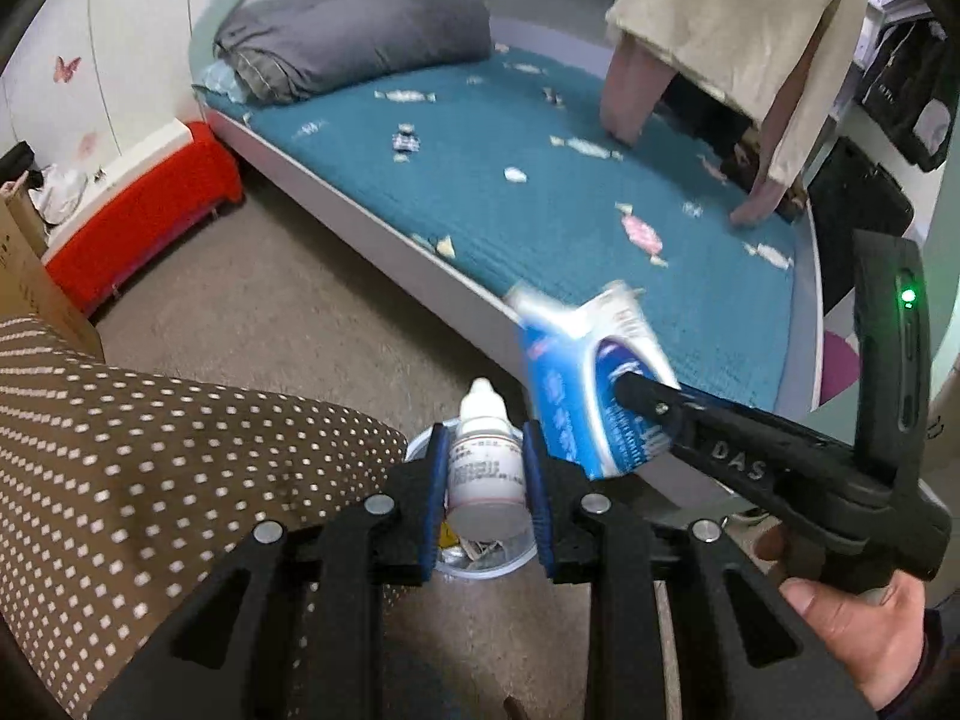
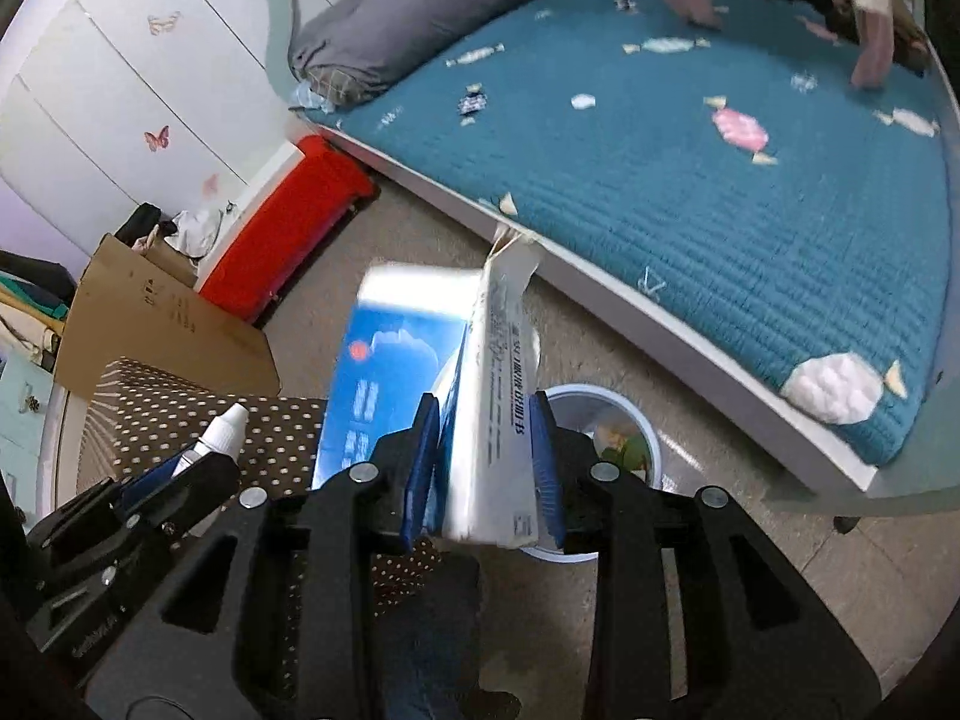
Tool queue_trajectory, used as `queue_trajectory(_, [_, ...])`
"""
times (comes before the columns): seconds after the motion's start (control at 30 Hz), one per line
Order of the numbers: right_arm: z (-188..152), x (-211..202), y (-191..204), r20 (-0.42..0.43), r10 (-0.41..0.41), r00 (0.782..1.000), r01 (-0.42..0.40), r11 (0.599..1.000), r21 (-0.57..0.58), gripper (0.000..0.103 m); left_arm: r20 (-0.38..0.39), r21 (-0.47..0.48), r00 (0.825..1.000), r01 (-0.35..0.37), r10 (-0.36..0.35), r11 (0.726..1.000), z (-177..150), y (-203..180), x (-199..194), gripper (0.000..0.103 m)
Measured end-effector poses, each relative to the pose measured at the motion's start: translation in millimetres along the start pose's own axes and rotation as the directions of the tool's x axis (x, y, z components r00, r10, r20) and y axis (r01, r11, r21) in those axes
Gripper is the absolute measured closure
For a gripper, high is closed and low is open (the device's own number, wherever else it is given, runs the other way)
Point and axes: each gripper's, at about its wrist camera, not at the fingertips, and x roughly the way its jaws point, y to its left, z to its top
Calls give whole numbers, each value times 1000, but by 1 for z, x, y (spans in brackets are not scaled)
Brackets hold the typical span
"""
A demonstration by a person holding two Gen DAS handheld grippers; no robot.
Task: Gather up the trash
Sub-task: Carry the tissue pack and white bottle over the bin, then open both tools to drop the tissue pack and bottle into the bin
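A small white bottle (image 1: 485, 468) sat between the left gripper's (image 1: 485, 480) part-open blue pads, above a trash bin (image 1: 516, 564) on the floor; the right gripper (image 2: 485, 468), also part-open, had a blue-and-white box (image 2: 420, 384) between its pads over the same bin

The beige floor (image 2: 750, 480) carries a small white bin (image 2: 600, 414) just beside the bed (image 1: 540, 222). On the bed's teal quilt lie a folded grey duvet (image 1: 360, 30) and dark clothes (image 1: 720, 114) at the far side.
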Motion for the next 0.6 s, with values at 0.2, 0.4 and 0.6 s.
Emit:
queue_trajectory(0.2, [-10, 28, -30, -44, -11, 999, 16, 992, 122, 14, -35, -1, 998, -59, 59, 998, 4, 5, 16, 12])
queue_trajectory(0.4, [-16, 4, -33, 2, -52, 999, 51, 990, 135, 6, 4, -10, 998, -57, 57, 998, 6, 8, 1, 12])
queue_trajectory(0.6, [-15, -16, -29, 33, -62, 998, 58, 991, 118, 6, 40, -20, 998, -46, 47, 999, 2, 10, -21, 12])
